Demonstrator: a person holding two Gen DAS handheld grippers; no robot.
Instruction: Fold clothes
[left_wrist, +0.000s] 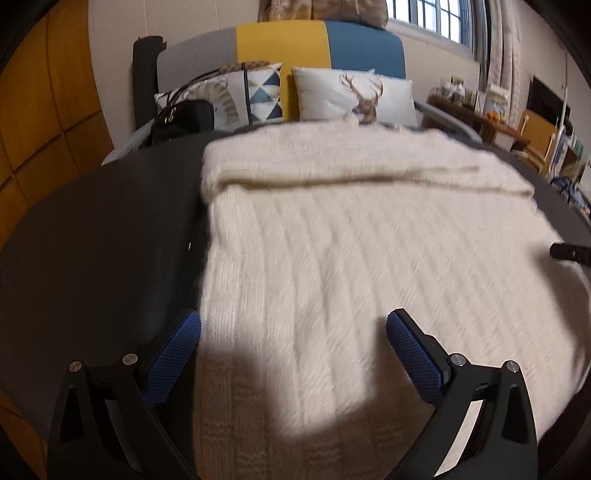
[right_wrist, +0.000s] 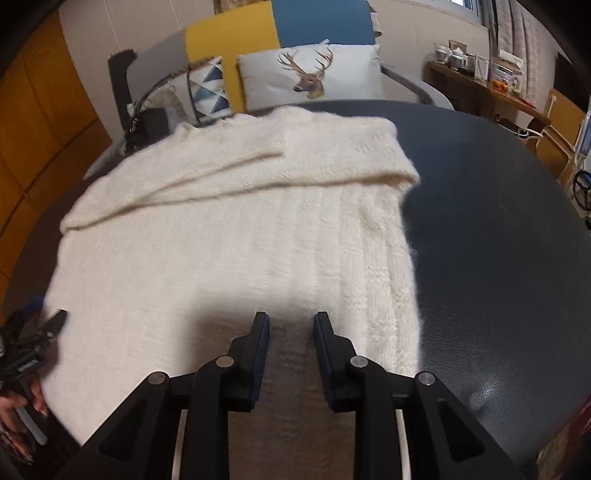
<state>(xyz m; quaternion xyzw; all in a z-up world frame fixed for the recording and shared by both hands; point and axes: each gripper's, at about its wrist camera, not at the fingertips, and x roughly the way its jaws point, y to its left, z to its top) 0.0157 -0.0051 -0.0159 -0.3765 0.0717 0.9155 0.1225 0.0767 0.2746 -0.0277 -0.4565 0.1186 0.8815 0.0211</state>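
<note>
The sweater (left_wrist: 351, 251) is cream knitted wool, ribbed and fuzzy. The bench (right_wrist: 498, 229) under it looks like dark leatherette, finely grained with a faint sheen. The left tongs (left_wrist: 293, 332) are matt black plastic with blue dimpled rubbery pads (left_wrist: 413, 350) and bright metal pins.

The sweater (left_wrist: 351, 258) lies flat on the table (right_wrist: 498, 229), reaching its far edge, with 1 sleeve folded across its far part. Bare table lies left and right of it. Behind the far edge stands a sofa (left_wrist: 362, 48) with 2 pillows: pillow (left_wrist: 356, 96) right, pillow (left_wrist: 255, 92) left. A bag (left_wrist: 184, 120) sits at the sofa's left end. A side table (right_wrist: 476, 86) stands far right.
</note>
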